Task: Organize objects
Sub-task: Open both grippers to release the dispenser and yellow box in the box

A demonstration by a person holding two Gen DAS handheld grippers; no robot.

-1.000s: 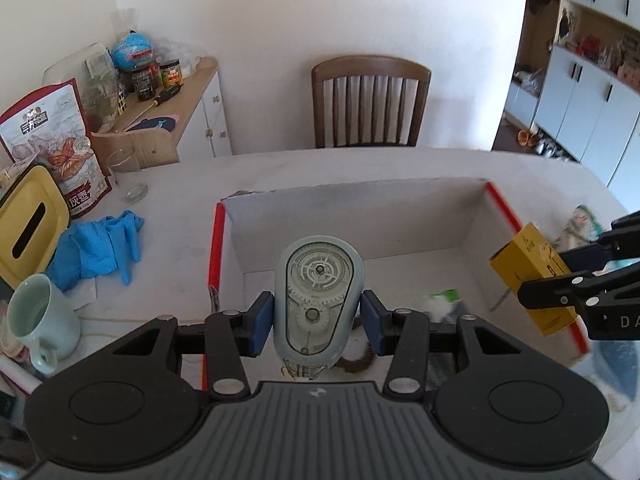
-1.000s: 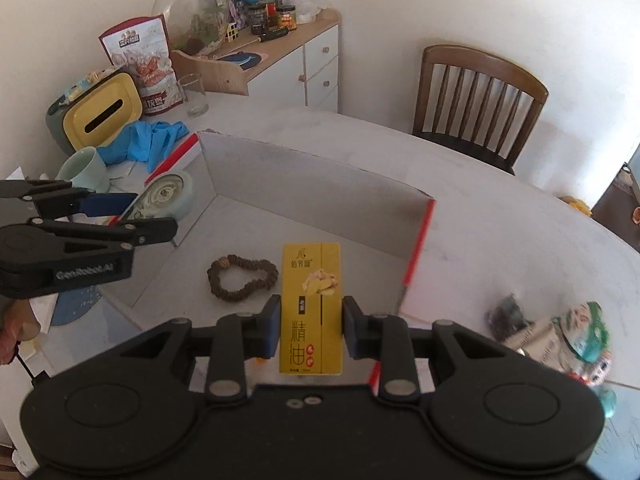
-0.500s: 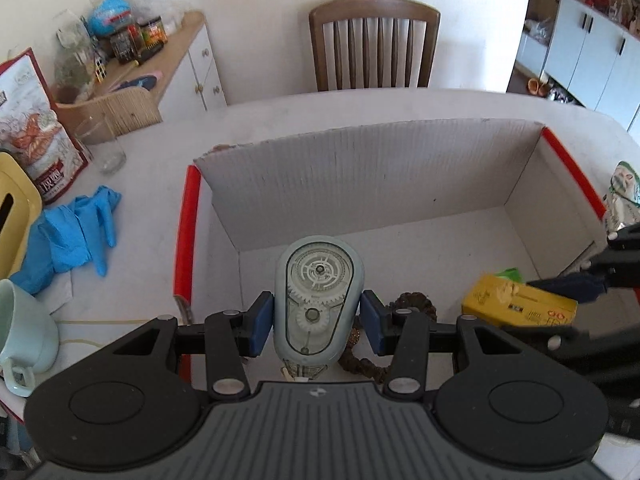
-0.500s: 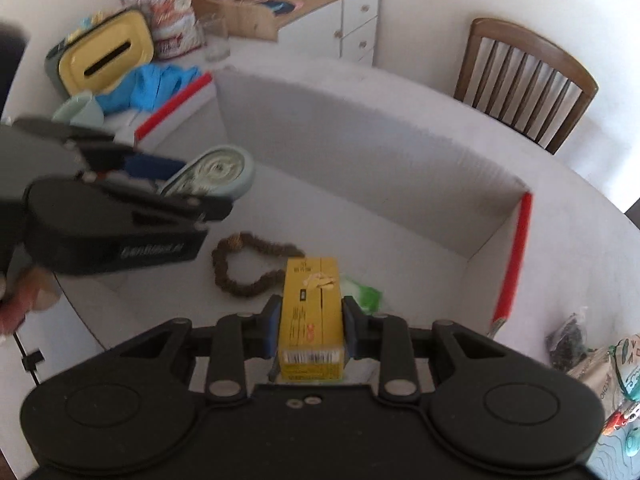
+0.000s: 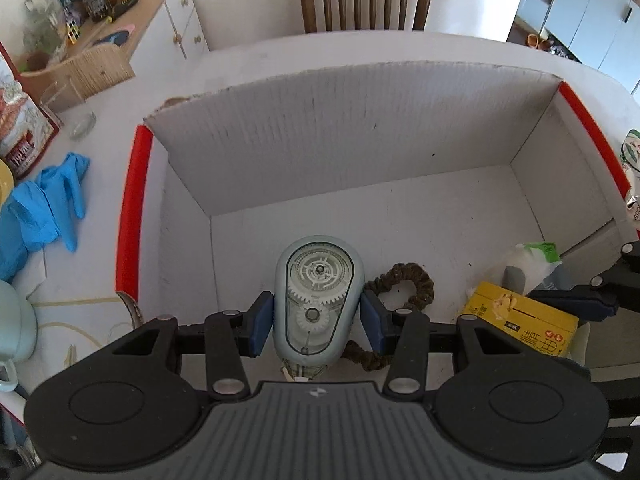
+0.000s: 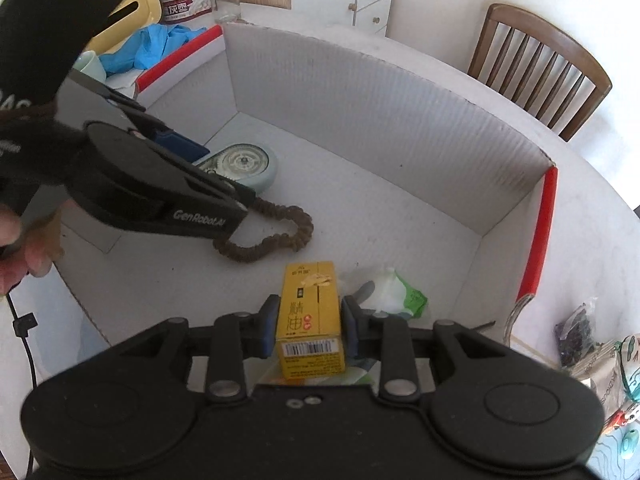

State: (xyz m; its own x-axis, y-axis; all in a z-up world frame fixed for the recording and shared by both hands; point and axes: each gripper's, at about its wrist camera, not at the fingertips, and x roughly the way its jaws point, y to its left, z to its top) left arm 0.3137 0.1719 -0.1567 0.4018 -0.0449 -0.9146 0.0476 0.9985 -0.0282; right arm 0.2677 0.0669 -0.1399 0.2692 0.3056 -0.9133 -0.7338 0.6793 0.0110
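Now that I've dropped both hands from above the rim down into the white corrugated cardboard box w/ red edges (image 5: 400,128), left gripper (image 5: 319,322) stays clamped on the pale-blue gear-windowed correction-tape dispenser (image 5: 319,300) and right gripper (image 6: 309,326) on the small yellow carton (image 6: 310,316), both approx. at the box floor, so release looks next.

A white corrugated cardboard box (image 5: 360,136) with red-edged side rims fills the frame's middle. At lower centre, a pale blue-grey correction-tape dispenser (image 5: 319,300) with a clear window shows white gears. A brown bead bracelet (image 5: 404,284) lies right of it; a yellow carton (image 6: 311,316) bears black characters and a barcode. Crumpled blue gloves (image 5: 40,204) lie at left.
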